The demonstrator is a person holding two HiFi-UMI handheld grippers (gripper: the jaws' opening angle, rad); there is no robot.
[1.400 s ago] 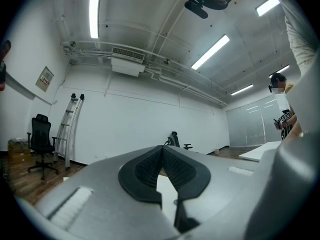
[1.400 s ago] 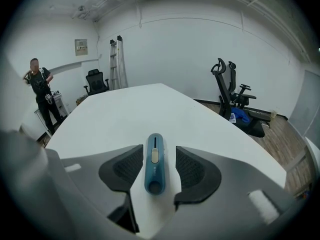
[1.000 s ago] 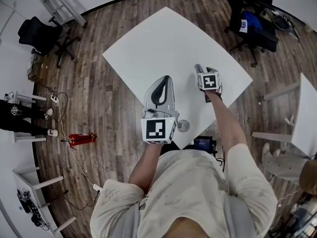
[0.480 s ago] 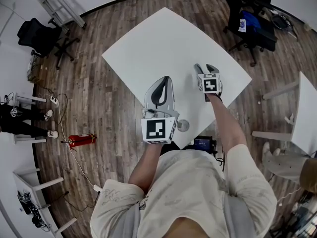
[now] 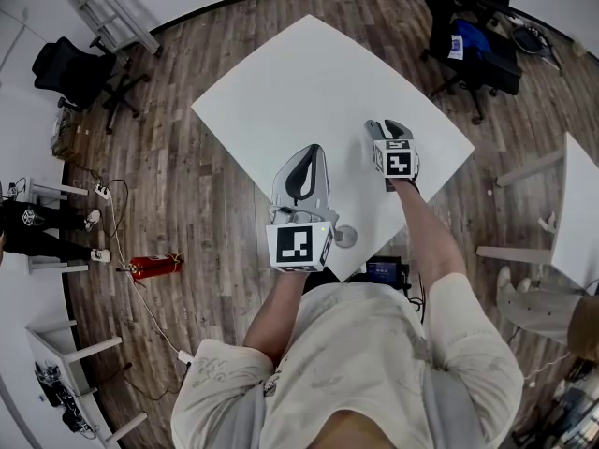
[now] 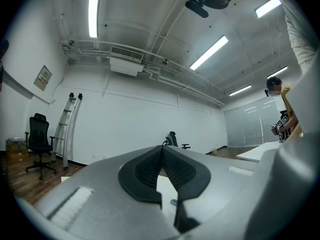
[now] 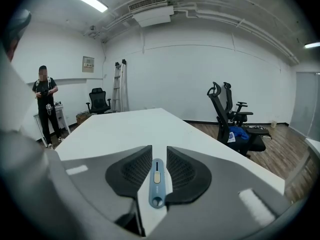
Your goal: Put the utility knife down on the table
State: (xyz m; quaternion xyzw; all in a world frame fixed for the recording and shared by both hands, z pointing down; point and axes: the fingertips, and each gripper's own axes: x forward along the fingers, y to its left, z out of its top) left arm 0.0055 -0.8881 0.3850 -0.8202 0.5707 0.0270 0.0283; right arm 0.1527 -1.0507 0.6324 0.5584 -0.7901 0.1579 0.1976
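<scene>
A blue utility knife (image 7: 156, 181) with a pale slider lies flat on the white table (image 7: 130, 126). In the right gripper view it shows in the gap between the jaws. My right gripper (image 7: 159, 150) hangs just above it, jaws closing, pads not touching it. In the head view the right gripper (image 5: 387, 125) is over the table's right part and hides the knife. My left gripper (image 5: 312, 150) is held level over the table's near edge. Its pads (image 6: 150, 166) meet at the tips with nothing between them.
A small grey disc (image 5: 346, 237) sits at the table's near edge. Black office chairs (image 5: 473, 36) stand at the back right and another (image 5: 75, 64) at the left. A ladder (image 5: 108, 7), a red extinguisher (image 5: 150, 265) and a standing person (image 7: 45, 106) are off to the left.
The right gripper's jaws have narrowed from wide open, and it has lifted slightly. The left gripper has stayed still.
</scene>
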